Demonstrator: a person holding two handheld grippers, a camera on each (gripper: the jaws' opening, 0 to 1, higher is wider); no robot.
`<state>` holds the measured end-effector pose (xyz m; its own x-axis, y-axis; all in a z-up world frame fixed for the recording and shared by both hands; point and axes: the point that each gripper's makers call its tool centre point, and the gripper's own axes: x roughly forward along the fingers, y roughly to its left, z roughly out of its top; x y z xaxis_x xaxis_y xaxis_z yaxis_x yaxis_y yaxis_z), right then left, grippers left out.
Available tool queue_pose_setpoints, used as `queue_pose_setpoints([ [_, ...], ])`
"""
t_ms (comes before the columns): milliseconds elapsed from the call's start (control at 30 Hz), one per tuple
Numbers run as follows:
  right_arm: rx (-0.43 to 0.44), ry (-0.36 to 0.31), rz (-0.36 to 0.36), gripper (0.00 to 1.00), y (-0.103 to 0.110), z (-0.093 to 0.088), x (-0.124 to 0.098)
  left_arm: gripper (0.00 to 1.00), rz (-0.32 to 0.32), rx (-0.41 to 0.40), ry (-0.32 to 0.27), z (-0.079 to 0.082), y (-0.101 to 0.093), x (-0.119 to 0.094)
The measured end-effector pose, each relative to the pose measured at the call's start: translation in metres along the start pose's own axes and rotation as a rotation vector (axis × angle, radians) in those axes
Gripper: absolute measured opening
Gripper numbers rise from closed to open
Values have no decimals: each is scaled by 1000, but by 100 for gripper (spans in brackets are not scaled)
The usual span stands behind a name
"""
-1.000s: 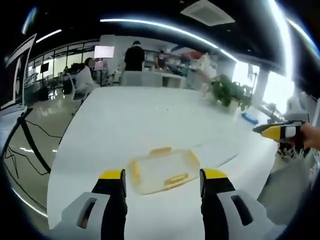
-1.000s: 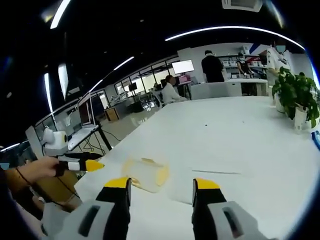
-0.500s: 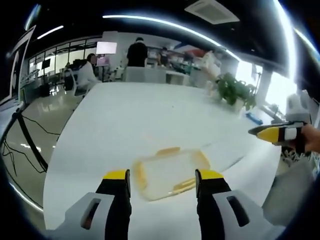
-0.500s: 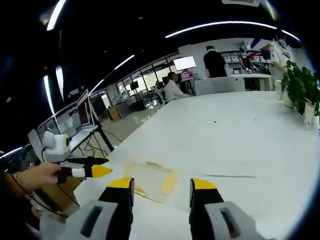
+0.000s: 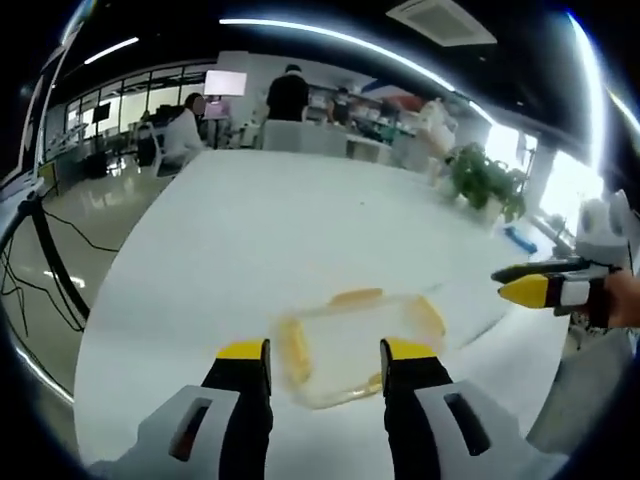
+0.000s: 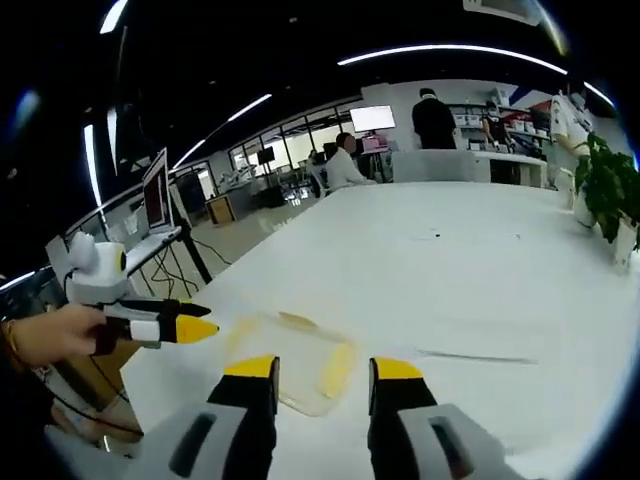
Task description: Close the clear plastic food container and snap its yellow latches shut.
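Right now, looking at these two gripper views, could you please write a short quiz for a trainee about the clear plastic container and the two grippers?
1. True or false: the clear plastic food container with yellow latches rests on the white table.
2. Multiple choice: in the left gripper view, the left gripper is
A. shut on a latch
B. open, jaws just in front of the container's near edge
C. lifting the container.
3. Fill in: in the right gripper view, the right gripper is ____, and the left gripper enters from the ____.

Key: 1 true. 2 B. 3 open; left. Both grippers seem close to the container; no contact is visible.
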<state>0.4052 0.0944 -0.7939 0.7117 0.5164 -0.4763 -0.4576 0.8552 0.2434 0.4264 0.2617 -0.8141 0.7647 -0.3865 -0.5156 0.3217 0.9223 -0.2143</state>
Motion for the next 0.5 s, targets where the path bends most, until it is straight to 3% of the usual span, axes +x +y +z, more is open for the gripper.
queue_pose_setpoints([
  [367, 26, 40, -18, 26, 1, -17, 26, 34, 41, -52, 12, -9, 8, 7],
  [500, 25, 56, -22, 25, 0, -23, 36, 33, 56, -35, 42, -16, 9, 10],
])
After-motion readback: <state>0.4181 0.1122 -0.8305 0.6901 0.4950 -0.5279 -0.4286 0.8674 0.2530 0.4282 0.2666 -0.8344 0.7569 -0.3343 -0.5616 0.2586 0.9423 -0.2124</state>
